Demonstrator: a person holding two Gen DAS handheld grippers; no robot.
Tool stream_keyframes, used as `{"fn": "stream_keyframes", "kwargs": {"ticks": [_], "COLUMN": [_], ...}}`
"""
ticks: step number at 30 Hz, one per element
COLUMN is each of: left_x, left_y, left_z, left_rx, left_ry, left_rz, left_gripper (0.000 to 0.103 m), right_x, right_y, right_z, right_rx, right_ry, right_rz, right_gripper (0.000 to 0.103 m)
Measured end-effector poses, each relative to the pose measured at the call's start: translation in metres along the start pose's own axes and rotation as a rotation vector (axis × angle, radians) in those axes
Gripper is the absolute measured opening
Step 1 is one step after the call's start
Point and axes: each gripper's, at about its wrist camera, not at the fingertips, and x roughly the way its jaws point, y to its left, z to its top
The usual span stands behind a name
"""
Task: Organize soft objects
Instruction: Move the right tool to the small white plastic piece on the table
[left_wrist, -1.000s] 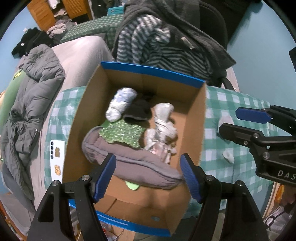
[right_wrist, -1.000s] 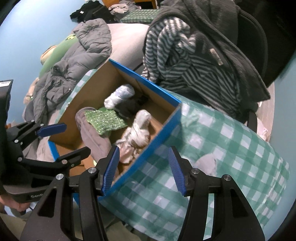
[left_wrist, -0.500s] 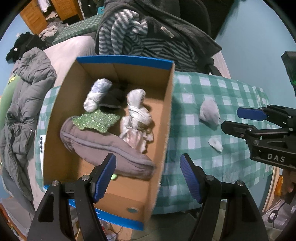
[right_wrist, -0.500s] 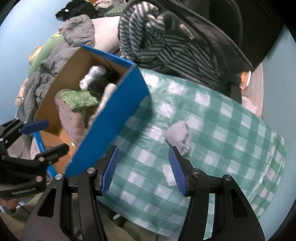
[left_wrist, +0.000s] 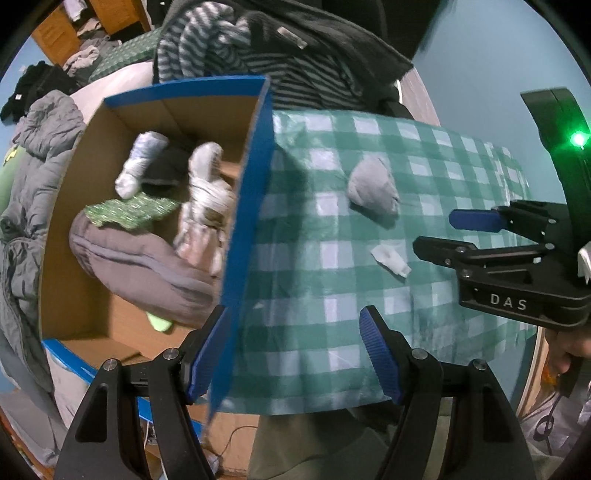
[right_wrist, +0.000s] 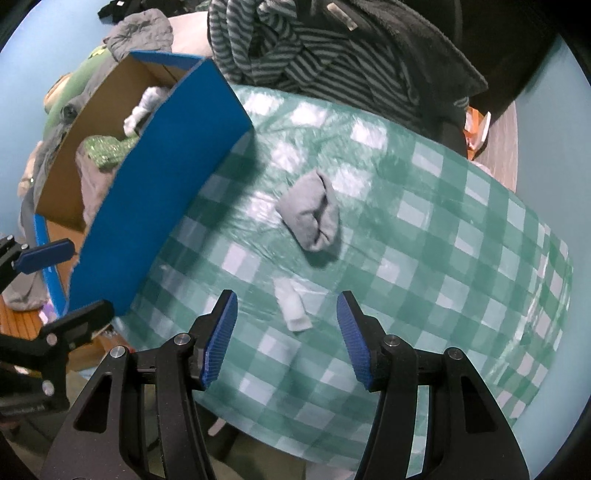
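My right tongs (right_wrist: 287, 338) hang wide open with nothing in them, just above the checked cloth (right_wrist: 424, 258). The small white scrap (right_wrist: 291, 304) lies almost between the tips, its long axis running away from me; the rolled grey sock (right_wrist: 312, 212) sits further ahead, clear of the box (right_wrist: 162, 177). My left tongs (left_wrist: 291, 350) (also open and empty) straddle the box's wall, so I judge the right nearer.

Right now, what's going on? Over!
Both jaws open, empty. Grey sock bundle and small white piece loose on the tablecloth. Box left. Nothing blocking.
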Motion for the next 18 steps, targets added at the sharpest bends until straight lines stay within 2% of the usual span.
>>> {"fn": "stream_keyframes", "kwargs": {"ticks": [7, 18], "left_x": [0.026, 0.065], "left_y": [-0.017, -0.017], "left_z": [-0.010, -0.026], "left_rx": [-0.032, -0.117], "left_ry": [0.037, 0.086], "left_rz": [0.009, 0.028], "left_gripper": [0.073, 0.073], "right_x": [0.019, 0.055], "right_y": [-0.006, 0.001], "right_z": [-0.008, -0.012], "right_rx": [-0.041, -0.134], "right_ry": [0.034, 0.079], "right_rz": [-0.001, 0.006], "right_gripper": [0.057, 0.057]}}
